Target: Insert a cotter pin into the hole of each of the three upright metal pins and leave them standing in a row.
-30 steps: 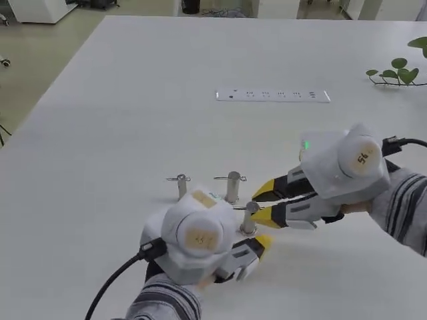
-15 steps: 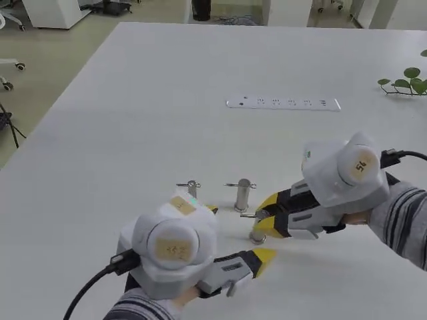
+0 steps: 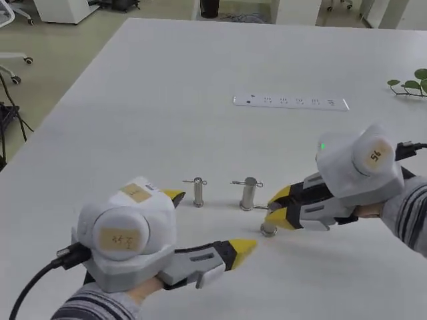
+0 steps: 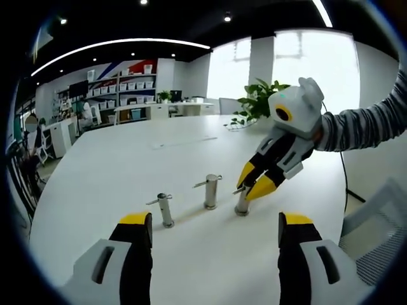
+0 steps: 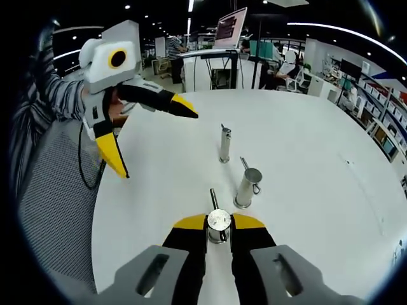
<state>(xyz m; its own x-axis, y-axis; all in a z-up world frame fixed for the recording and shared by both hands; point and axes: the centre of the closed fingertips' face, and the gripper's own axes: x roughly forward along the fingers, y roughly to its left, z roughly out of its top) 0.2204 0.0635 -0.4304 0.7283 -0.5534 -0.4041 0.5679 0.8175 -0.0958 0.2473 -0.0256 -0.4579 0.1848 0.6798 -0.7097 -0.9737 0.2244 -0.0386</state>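
The white desk point(image 3: 133, 100) is carrying everything, with a power strip point(image 3: 290, 103) lying well behind the work. The left gripper point(image 3: 210, 220) is hanging wide open and empty just short of the row, probably waiting clear so the other one has room. The right gripper point(image 3: 277, 207) is pinching narrow at the head of the nearest pin point(image 3: 269, 230), seemingly gripping the cotter pin point(image 5: 213, 198), whose wire is poking out beyond the tips. The middle pin point(image 3: 249, 194) and the far pin point(image 3: 198, 192) are standing upright in line with it, each carrying its own wire clip, so the task is looking nearly done. The yellow tips are hiding the nearest pin's hole, so whether the wire is passing fully through, and what exactly the pads are touching, is hard to make out.
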